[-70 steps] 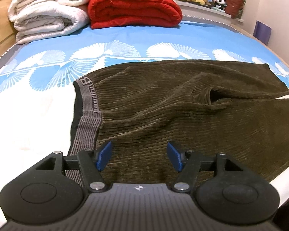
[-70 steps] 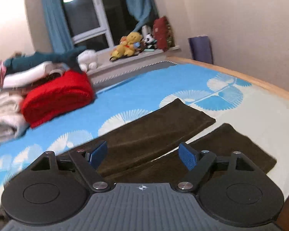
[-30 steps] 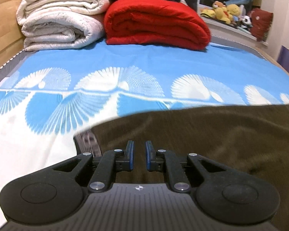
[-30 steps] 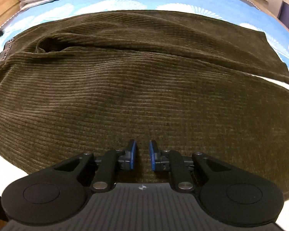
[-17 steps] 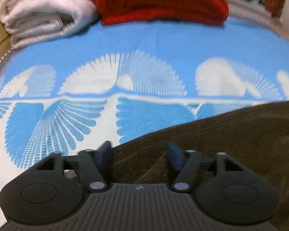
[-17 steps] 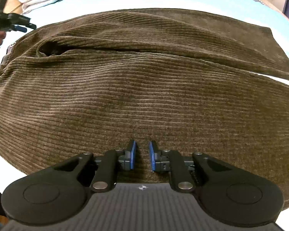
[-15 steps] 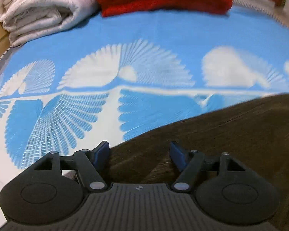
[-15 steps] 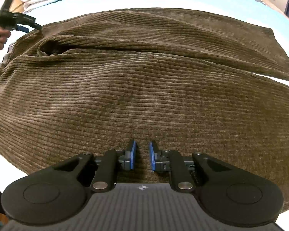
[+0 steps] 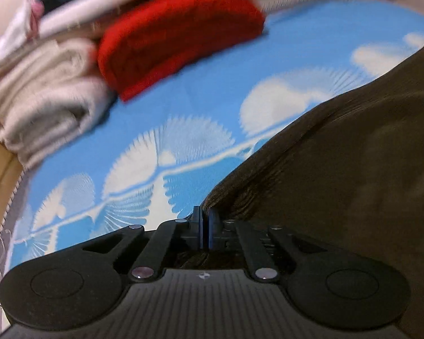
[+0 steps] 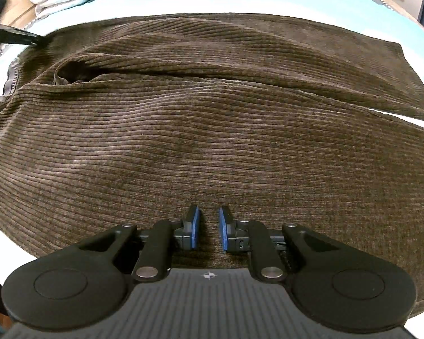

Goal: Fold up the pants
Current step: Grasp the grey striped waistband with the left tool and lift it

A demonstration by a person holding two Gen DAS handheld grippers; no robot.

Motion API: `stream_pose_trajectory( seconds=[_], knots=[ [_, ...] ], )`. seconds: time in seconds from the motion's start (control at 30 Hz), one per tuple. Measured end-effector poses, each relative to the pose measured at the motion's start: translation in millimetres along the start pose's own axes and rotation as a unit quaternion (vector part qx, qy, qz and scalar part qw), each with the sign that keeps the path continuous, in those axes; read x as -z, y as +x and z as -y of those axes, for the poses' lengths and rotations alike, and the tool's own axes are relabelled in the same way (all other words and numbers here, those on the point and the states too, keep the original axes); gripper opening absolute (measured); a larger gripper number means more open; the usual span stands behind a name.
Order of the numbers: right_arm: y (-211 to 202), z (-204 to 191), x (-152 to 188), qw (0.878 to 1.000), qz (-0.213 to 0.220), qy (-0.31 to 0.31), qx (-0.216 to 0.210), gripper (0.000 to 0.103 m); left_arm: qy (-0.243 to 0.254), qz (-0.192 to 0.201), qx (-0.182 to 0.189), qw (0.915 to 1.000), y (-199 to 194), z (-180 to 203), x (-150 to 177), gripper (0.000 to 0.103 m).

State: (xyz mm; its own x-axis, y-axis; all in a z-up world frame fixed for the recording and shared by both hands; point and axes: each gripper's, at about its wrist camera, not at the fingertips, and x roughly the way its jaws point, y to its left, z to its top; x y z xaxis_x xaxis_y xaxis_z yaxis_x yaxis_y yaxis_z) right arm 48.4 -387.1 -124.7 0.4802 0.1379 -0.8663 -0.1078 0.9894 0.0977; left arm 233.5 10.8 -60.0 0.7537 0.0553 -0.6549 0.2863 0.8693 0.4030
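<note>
- Pants, dark brown corduroy, lie spread flat across the bed, filling most of the right wrist view, their two legs running off to the right with a narrow gap between them.
- Right gripper points down at the near leg; its jaws stand a little apart, and whether cloth is nipped between the blue pads cannot be told.
- Left gripper has its jaws drawn together on the far edge of the pants, near the waist; the cloth rises in a ridge from the pads.
- In the right wrist view the same gripper shows as a dark shape at the upper left corner of the pants, beside the grey waistband.
- A crease opens a dark pocket-like fold just right of the waistband.
- Beyond the pants the bed cover is blue with white fan patterns.
- Farthest off, a folded red blanket and rolled white bedding sit side by side at the bed's end.
</note>
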Motion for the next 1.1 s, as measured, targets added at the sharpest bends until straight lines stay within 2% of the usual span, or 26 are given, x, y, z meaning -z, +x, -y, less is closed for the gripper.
stream_pose_trajectory(
  seconds=[0.1, 0.2, 0.3, 0.37, 0.4, 0.43, 0.47, 0.53, 0.67, 0.83, 0.9, 0.97, 1.1],
  knots=[
    [-2.0, -0.5, 2.1, 1.0, 0.005, -0.002, 0.005, 0.017, 0.002, 0.042, 0.026, 0.9988, -76.6, 13.0, 24.8, 0.003],
    [-5.2, -3.1, 6.3, 1.0, 0.008, -0.006, 0.014, 0.017, -0.005, 0.047, 0.064, 0.9968, -138.5, 35.7, 66.2, 0.003],
    [-9.7, -5.0, 10.6, 1.0, 0.007, -0.001, 0.024, 0.016, -0.025, 0.017, 0.094, 0.9951, -167.2, 56.5, 112.7, 0.003],
    [-13.3, -6.2, 13.6, 0.999, 0.007, 0.009, 0.033, 0.017, -0.061, -0.017, 0.107, 0.9922, -167.4, 60.7, 134.7, 0.001],
    [-14.8, -7.0, 14.7, 0.999, 0.007, 0.013, 0.036, 0.017, -0.093, -0.04, 0.115, 0.9882, -165.1, 56.2, 140.8, 0.003],
    [-16.8, -8.0, 16.0, 0.999, 0.008, 0.02, 0.041, 0.017, -0.137, -0.054, 0.127, 0.9808, -164.9, 48.5, 144.7, 0.006],
    [-19.6, -8.1, 17.4, 0.998, 0.01, 0.028, 0.046, 0.017, -0.187, -0.062, 0.143, 0.97, -164.0, 38.0, 147.7, 0.012],
    [-24.5, -8.2, 19.2, 0.998, 0.016, 0.043, 0.052, 0.017, -0.271, -0.075, 0.174, 0.9437, -160.9, 17.4, 155.5, 0.043],
    [-38.8, -7.4, 20.9, 0.995, 0.048, 0.07, 0.052, 0.018, -0.382, -0.118, 0.218, 0.8903, -143.9, -6.6, 168.7, 0.048],
    [-51.4, 1.8, 25.5, 0.99, 0.079, 0.111, 0.045, 0.018, -0.498, -0.152, 0.214, 0.8263, -114.6, -24.5, 178.0, 0.049],
    [-55.0, 5.5, 27.6, 0.987, 0.089, 0.125, 0.041, 0.018, -0.525, -0.163, 0.206, 0.8092, -100.3, -30.6, 179.2, 0.049],
    [-57.3, 7.9, 28.8, 0.986, 0.095, 0.128, 0.041, 0.018, -0.538, -0.168, 0.198, 0.8022, -91.4, -33.4, 176.8, 0.049],
    [-55.8, 10.1, 28.9, 0.986, 0.098, 0.127, 0.043, 0.021, -0.555, -0.169, 0.193, 0.7913, -79.0, -36.4, 171.2, 0.059]
  ],
)
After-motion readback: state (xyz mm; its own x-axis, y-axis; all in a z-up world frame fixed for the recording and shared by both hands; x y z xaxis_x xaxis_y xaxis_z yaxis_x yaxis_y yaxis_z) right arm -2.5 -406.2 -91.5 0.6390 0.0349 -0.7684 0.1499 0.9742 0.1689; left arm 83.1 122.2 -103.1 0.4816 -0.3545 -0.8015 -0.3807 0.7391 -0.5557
